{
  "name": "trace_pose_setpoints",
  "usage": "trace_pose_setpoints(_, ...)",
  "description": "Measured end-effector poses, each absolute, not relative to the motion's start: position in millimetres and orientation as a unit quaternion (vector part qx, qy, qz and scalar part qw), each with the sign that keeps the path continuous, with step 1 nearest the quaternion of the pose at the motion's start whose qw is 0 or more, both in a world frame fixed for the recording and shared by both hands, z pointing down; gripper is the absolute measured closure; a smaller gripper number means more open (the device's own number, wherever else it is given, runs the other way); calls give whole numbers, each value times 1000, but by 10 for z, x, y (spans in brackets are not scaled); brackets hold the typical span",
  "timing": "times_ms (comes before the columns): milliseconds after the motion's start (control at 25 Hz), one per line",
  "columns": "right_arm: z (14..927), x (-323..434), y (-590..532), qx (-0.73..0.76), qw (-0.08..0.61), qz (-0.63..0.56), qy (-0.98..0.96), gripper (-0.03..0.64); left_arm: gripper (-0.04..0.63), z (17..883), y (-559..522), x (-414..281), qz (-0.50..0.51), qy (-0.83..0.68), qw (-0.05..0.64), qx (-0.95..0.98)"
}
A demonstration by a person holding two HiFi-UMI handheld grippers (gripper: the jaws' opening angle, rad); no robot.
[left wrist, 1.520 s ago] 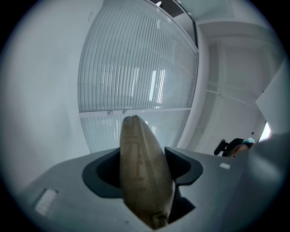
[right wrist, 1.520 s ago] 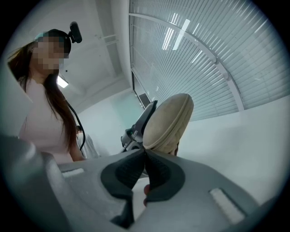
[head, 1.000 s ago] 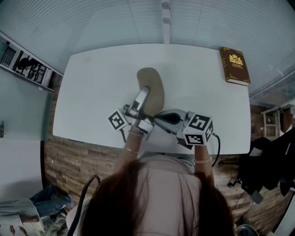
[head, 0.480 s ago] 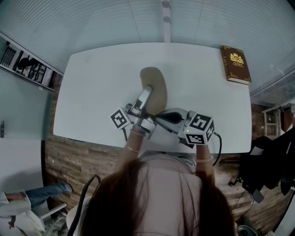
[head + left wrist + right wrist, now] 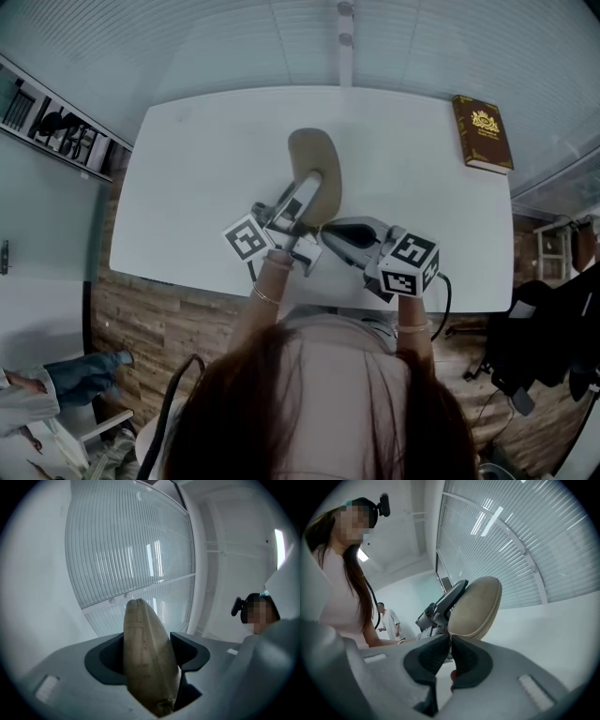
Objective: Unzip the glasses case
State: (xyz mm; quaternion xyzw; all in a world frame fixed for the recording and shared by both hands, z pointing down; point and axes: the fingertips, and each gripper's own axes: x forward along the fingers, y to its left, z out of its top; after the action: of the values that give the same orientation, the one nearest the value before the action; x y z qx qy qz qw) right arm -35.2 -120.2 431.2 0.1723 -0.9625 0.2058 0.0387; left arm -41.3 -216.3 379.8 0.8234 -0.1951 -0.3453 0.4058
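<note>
The tan oval fabric glasses case (image 5: 313,157) is clamped edgewise between the wide-set jaws of the left gripper (image 5: 302,199), above the near middle of the white table (image 5: 197,178). The jaws of the right gripper (image 5: 330,229), at the case's near end, have just been opening to a narrow slit, with nothing seen between them.

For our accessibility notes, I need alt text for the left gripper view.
A tan glasses case, seen edge-on, is clamped between the left tool's two dark pads. Behind it is a ribbed translucent wall, with a person at the right edge.
</note>
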Motion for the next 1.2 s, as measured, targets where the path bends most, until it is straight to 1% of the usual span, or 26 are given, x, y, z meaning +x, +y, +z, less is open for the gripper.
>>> trace_pose_setpoints(240,4223,-295,-1287,209,11,189,-959,596,305,3765,-2135,-573,-302,-236,347,856)
trace_pose_setpoints(560,4226,-367,-1377,255,15,144,-956,597,305,3734,-2045,-793,-244,-286,279,884)
trace_pose_setpoints(800,4173,-377,-1511,319,14,106,-942,601,305,3744,-1913,-966,-193,-305,232,903)
trace_pose_setpoints(960,4129,-458,-1527,341,10,76,-937,611,305,3760,-1842,-1115,-186,-303,216,909)
trace_pose_setpoints(1120,4148,-486,-1540,376,21,59,-924,614,305,3798,-1800,-1226,-170,-306,207,913)
trace_pose_setpoints(1200,4151,-487,-1548,397,11,60,-916,614,305,3825,-1782,-1270,-159,-311,199,916)
